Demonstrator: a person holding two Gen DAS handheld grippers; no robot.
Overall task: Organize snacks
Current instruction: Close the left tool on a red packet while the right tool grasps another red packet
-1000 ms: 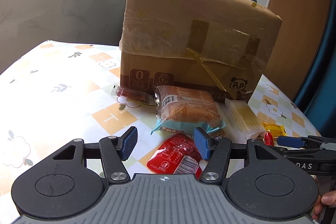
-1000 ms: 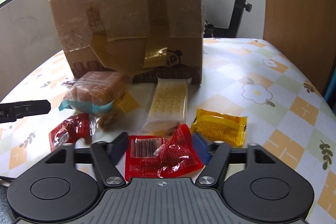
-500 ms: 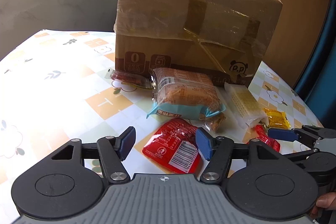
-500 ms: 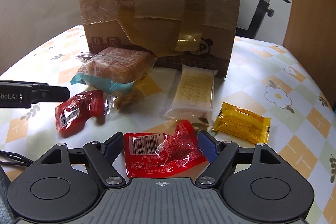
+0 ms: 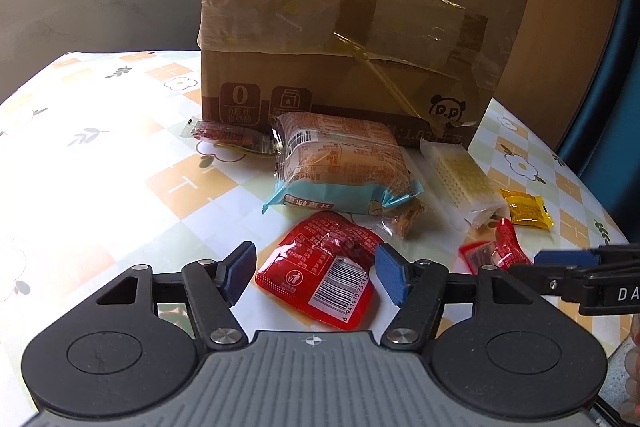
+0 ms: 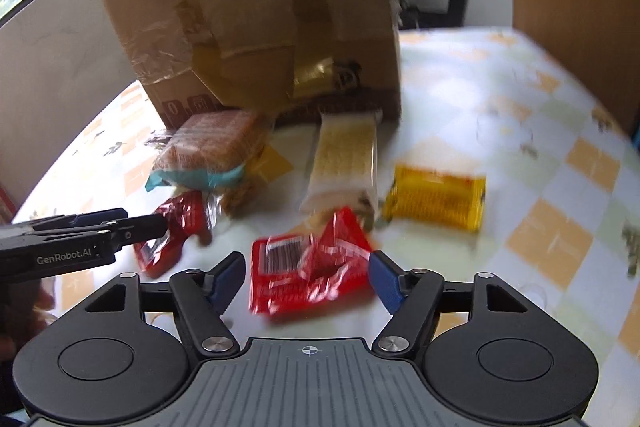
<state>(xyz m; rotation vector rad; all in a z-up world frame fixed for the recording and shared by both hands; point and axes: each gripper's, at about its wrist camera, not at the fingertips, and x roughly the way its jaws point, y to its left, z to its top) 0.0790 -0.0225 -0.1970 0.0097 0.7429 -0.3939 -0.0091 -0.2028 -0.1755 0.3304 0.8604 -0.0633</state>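
Left wrist view: the left tongs (image 5: 315, 274), spread wide, have closed in around a red sachet (image 5: 320, 277); right tongs (image 6: 306, 277), likewise wide, now bracket another red packet (image 6: 308, 277), so both grasps look imminent.

Our flower-checked table (image 5: 100, 163) and what lies on it

We see a taped cardboard box (image 5: 352, 39) at twelve o'clock; before it a bread pack (image 5: 340, 163), a pale wafer pack (image 5: 460, 179), a yellow sachet (image 5: 526, 209) at three, two red pouches (image 5: 320, 271) (image 6: 312, 267) at six.
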